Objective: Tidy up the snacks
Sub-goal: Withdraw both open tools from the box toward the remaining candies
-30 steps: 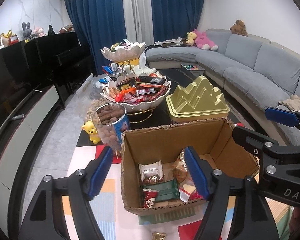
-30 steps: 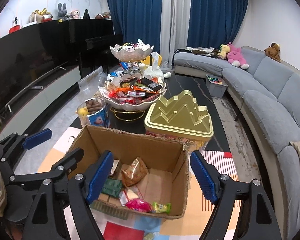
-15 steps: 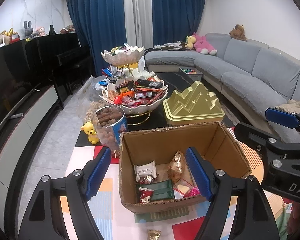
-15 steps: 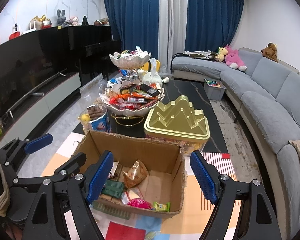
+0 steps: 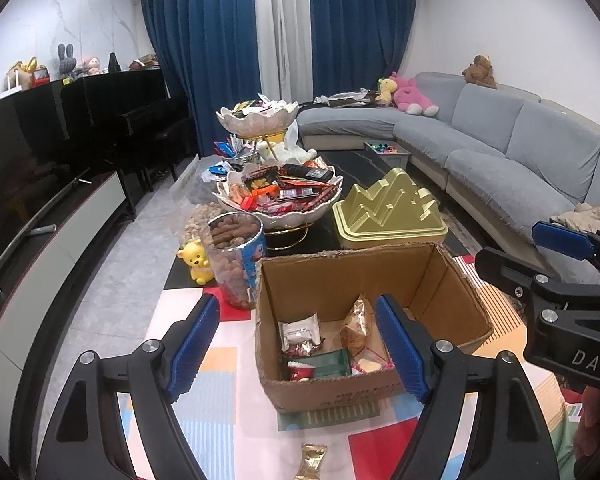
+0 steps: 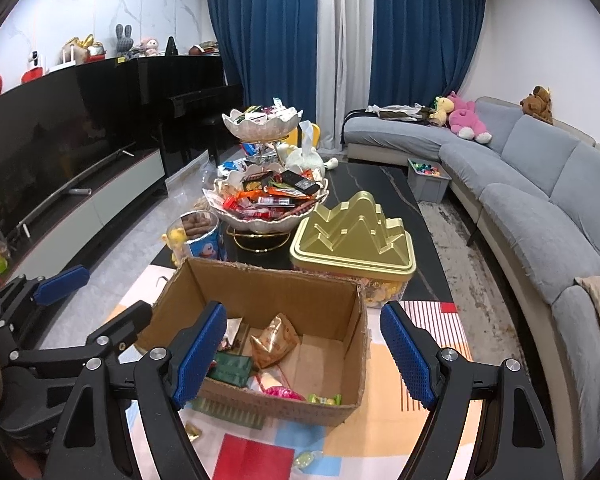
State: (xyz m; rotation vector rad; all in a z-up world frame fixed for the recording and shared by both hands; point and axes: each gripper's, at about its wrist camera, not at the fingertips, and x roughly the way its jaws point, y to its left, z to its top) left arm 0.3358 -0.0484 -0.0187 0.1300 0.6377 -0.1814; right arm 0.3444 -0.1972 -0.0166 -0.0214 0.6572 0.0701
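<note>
An open cardboard box point(image 5: 340, 276) stands on the colourful mat and holds several snacks: a white packet point(image 5: 300, 330), a gold bag point(image 5: 356, 328) and a green packet point(image 5: 324, 364). My left gripper point(image 5: 296, 304) hovers above the box's near left side. Its jaws are opening and nothing is between them. My right gripper point(image 6: 303, 312) hangs open and empty over the same box point(image 6: 268, 292), to the right of the left one. Each gripper shows at the edge of the other's view. A loose gold candy point(image 5: 312, 460) lies on the mat in front of the box.
Behind the box stand a gold mountain-shaped tin point(image 5: 388, 216), a two-tier bowl stand heaped with snacks point(image 5: 280, 200), a jar of nuts point(image 5: 236, 264) and a yellow bear figure point(image 5: 198, 266). A grey sofa point(image 5: 500, 152) runs along the right, a TV cabinet point(image 5: 60, 216) along the left.
Both grippers have drawn back and slightly up from the box, which now sits lower and smaller in both views. The left jaws stand a little wider.
</note>
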